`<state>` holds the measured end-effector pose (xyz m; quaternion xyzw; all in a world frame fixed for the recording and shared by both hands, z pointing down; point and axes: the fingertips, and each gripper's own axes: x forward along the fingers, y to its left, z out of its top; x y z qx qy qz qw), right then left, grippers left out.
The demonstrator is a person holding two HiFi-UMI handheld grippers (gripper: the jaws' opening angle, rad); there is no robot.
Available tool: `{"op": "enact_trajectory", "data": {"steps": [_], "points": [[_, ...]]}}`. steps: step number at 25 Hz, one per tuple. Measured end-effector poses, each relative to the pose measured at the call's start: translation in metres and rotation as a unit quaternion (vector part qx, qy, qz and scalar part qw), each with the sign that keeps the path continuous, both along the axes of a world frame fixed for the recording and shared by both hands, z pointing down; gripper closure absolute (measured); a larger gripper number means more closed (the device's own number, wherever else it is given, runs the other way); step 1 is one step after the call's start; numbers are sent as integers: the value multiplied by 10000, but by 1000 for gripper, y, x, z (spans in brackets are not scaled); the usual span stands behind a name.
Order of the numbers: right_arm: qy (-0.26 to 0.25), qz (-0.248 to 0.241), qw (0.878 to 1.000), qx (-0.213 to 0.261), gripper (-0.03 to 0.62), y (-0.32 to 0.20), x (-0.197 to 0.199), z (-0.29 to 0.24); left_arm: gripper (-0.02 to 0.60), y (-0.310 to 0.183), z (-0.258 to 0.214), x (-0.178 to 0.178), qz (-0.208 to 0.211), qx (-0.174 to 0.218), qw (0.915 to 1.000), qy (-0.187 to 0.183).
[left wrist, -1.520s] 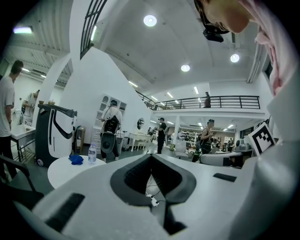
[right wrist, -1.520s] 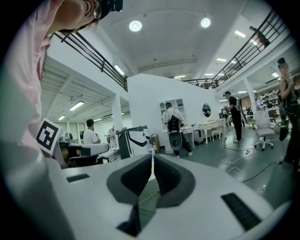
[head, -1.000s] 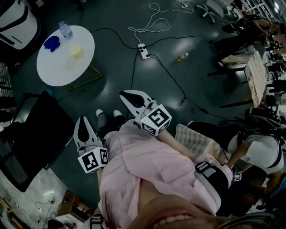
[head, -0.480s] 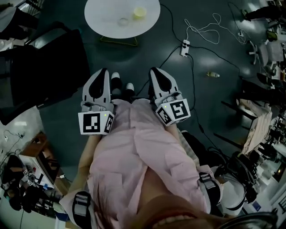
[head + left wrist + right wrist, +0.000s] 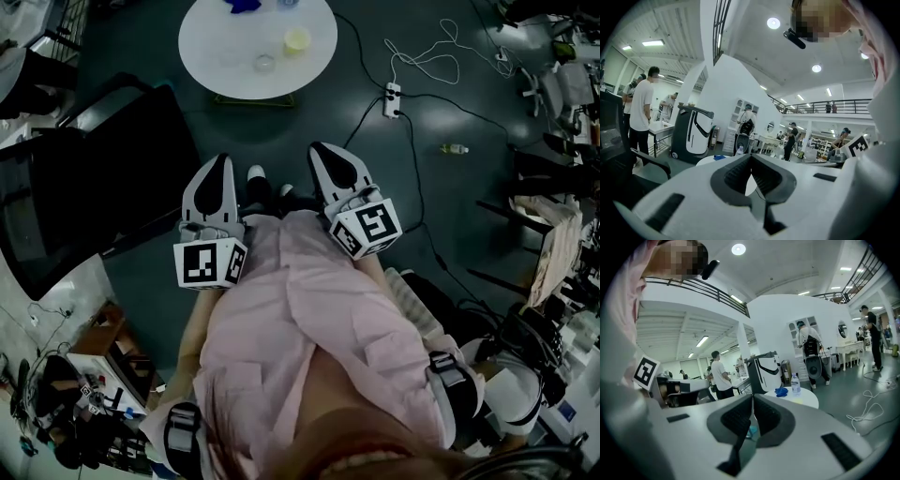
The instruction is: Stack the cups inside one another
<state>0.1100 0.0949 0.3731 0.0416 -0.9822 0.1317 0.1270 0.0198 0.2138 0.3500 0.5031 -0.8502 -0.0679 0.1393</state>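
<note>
A round white table [image 5: 225, 47] stands on the dark floor ahead of me. On it sit a yellow cup [image 5: 296, 38] and a clear cup [image 5: 264, 63], a little apart. My left gripper [image 5: 217, 159] and right gripper [image 5: 323, 150] are held side by side at my waist, pointing toward the table and well short of it. Both are shut with nothing between the jaws. In the left gripper view the left gripper [image 5: 751, 157] hides most of the table [image 5: 708, 161]. In the right gripper view, beyond the right gripper [image 5: 753, 397], the table [image 5: 806, 399] shows.
A blue cloth [image 5: 782, 391] and a water bottle [image 5: 795, 384] also sit on the table. A black chair [image 5: 112, 169] stands left of my path. A power strip [image 5: 391, 98] with cables and a small bottle [image 5: 455, 148] lie on the floor. A white machine [image 5: 693, 133] and standing people are behind.
The view has swung so the table went from upper left to top centre. Both grippers came level, side by side, pointing at it. Their jaws stayed shut.
</note>
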Motion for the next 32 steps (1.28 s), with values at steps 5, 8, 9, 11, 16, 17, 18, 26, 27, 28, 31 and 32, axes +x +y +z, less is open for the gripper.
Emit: {"op": "enact_trajectory", "data": {"steps": [5,8,9,11,16,17,18,26,27,28,31,32], "points": [[-102,47,9999,89,560,-1,-7,-8,566,-3,-7,-9,68,100,9999,-75],[-133,128,9998,86,560,-7,-6,-11,566,-6,-9,-9,82,126,9999,-70],[-144,149,9998,81,560,-9,-7,-12,566,-7,-9,-10,80,128,9999,-69],[-155,173,9997,78,560,-11,-8,-13,566,-7,-10,-12,66,125,9999,-61],[-115,132,9998,23,560,-19,-9,-11,566,-12,-6,-11,28,59,10000,47],[-106,120,9999,7,560,-22,-8,-10,566,-15,-5,-10,1,50,10000,77],[-93,104,9999,-11,560,-26,-8,-9,566,-17,-4,-10,-37,41,9999,110],[-56,-68,9999,-90,560,-53,-23,-6,566,-34,-1,-21,-348,-25,9992,180],[-50,-87,9999,-81,560,-55,-26,-5,566,-36,0,-23,-361,-22,9992,192],[-41,-106,9999,-68,560,-58,-28,-4,566,-39,1,-24,-367,-19,9991,194],[-18,-158,9999,-58,560,-65,-35,-1,566,-49,2,-28,-382,-3,9991,160],[-19,-170,9998,-54,560,-68,-37,-1,566,-52,2,-30,-395,14,9991,151]]}}
